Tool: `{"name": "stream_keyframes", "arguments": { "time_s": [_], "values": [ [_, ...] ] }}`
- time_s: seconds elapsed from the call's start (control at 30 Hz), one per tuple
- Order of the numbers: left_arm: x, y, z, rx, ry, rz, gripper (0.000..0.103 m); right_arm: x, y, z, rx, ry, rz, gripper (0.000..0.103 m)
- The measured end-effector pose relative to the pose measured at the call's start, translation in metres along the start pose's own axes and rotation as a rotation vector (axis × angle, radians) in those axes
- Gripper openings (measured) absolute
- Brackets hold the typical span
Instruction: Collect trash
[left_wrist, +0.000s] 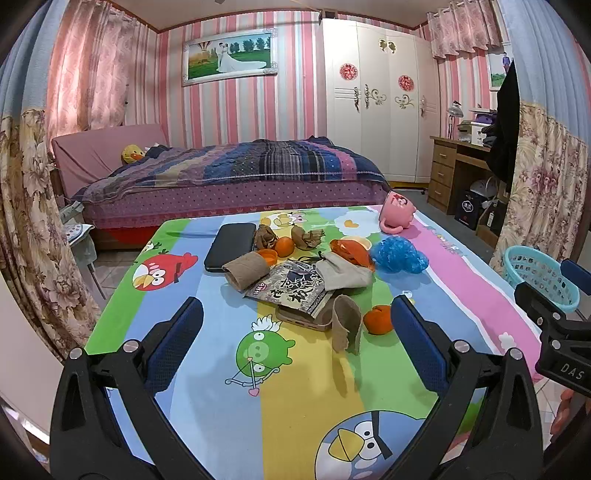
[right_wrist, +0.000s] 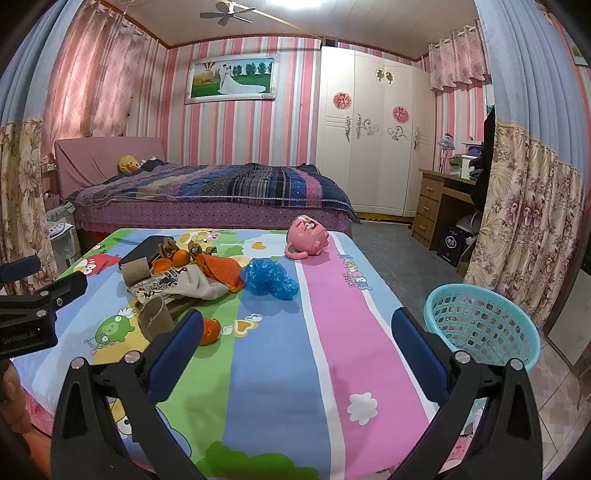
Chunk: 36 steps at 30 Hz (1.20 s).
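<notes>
Presently both claws, left gripper (left_wrist: 295, 332) and right gripper (right_wrist: 297, 345), are hovering spread wide, pinching nothing. Cardboard tube (left_wrist: 246, 272) is lying crosswise ahead of the left claw; bare cloth is lying between the right claw's fingers, basket (right_wrist: 480, 325) just right.

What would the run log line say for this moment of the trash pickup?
stage: start | left gripper: jaws open, empty | right gripper: jaws open, empty | trash pile: untouched on table | basket: right of table

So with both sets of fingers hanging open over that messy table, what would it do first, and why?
Probably ease the left gripper forward onto the brown cardboard scrap standing nearest it. Both grippers are open and empty, nothing lies between the fingers yet, and the blue basket waits beside the table by the right gripper.
</notes>
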<state>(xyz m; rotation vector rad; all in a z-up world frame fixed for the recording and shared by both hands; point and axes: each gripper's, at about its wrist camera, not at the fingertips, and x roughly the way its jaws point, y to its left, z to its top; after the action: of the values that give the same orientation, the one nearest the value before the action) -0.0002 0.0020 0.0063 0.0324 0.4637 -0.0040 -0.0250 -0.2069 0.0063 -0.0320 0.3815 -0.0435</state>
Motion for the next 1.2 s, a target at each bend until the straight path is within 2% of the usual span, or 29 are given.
{"name": "stream_keyframes", "arguments": {
  "time_s": [1.2],
  "values": [
    [0.0013,0.0049,-0.0016,-0.001,-0.001,0.007,0.098,0.0042,-0.0091,0.0008,0.012,0.002,-0.009,0.099]
  ]
}}
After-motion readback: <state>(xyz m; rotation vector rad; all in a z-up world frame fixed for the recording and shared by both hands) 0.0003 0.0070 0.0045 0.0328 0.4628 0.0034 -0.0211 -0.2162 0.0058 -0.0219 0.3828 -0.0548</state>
